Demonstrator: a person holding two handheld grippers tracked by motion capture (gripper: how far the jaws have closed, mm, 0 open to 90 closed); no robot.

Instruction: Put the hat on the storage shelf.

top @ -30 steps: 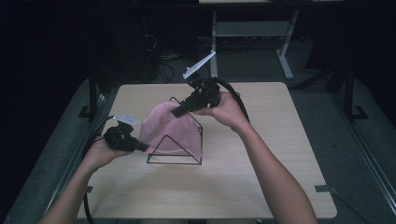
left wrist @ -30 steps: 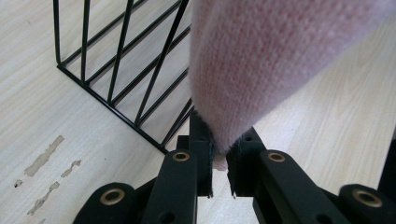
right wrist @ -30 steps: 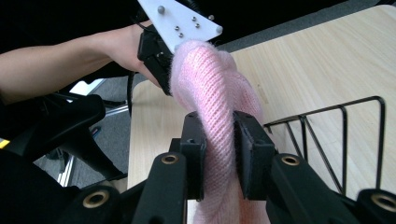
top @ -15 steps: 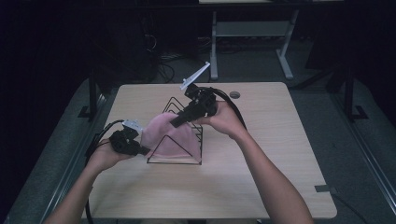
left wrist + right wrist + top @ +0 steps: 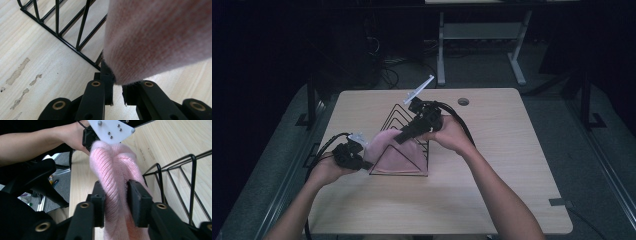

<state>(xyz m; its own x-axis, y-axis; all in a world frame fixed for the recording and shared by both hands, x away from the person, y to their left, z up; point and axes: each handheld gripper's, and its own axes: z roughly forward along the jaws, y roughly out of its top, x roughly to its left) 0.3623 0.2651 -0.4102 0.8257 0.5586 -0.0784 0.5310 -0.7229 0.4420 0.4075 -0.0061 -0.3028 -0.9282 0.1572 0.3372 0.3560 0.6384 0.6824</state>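
- Left gripper [image 5: 362, 163], nearest the person: jaws nearly closed, pinching a low corner of the soft pink knitted cloth [image 5: 396, 155]; in the left gripper view the cloth [image 5: 155, 37] rises up and away from the pinch point [image 5: 117, 87].
- Just beyond and to the left of the left fingertips: base bar of the black wire rack with triangular dividers [image 5: 62, 37], standing on the light wooden table [image 5: 37, 75].
- Right gripper [image 5: 404, 134], farther off: jaws just been opening, bunched fold of cloth [image 5: 115, 175] between the pads, pads touching it on both sides.
- Right of the right fingers: rack wires [image 5: 185, 185].
- Cloth draped over the front dividers of the rack [image 5: 404, 122], stretched between both grippers.
- Beyond the right fingertips: left gripper's grey plate [image 5: 112, 130].
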